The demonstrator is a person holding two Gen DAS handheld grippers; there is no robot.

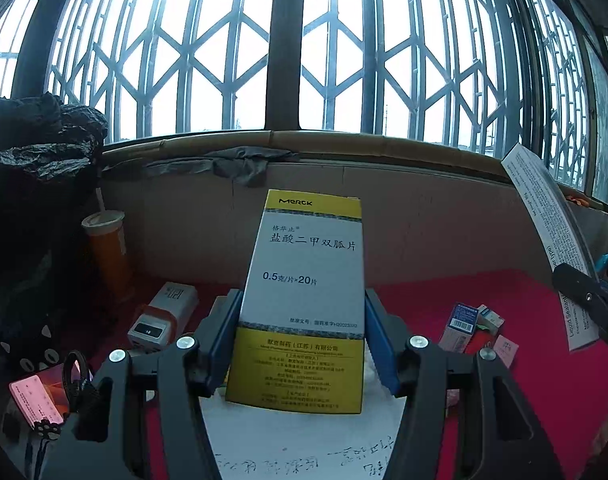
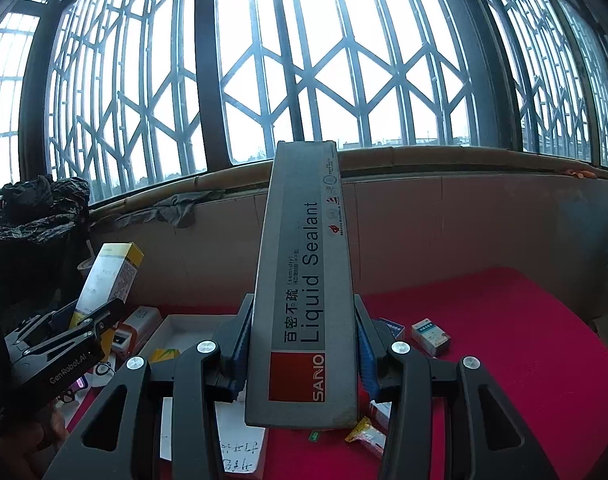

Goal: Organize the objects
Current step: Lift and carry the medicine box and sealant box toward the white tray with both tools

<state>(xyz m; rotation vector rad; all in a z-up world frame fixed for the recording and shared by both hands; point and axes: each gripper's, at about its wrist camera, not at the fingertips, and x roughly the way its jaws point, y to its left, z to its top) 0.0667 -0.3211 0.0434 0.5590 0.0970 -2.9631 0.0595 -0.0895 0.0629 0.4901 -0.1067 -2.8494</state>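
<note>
Barred windows stood behind a red-covered table (image 2: 504, 340) with a cardboard wall along its far edge. My left gripper (image 1: 302, 344) pinched a yellow-and-white Merck tablet box (image 1: 308, 280) by its lower half, upright and lifted clear above the near edge. My right gripper (image 2: 302, 354) pinched a long grey Liquid Sealant carton (image 2: 304, 280) the same way, its free end well above the table.

Risks, as I judged them: both grips sat low on tall boxes, so a quick swing could lever either one out of the pads; the two held boxes were near each other and could knock.

Count: two held boxes; two small boxes (image 2: 430, 336) toward the right edge; one white tray (image 2: 184, 330) at the left; one orange cup (image 1: 108, 252) in the far left corner.
</note>
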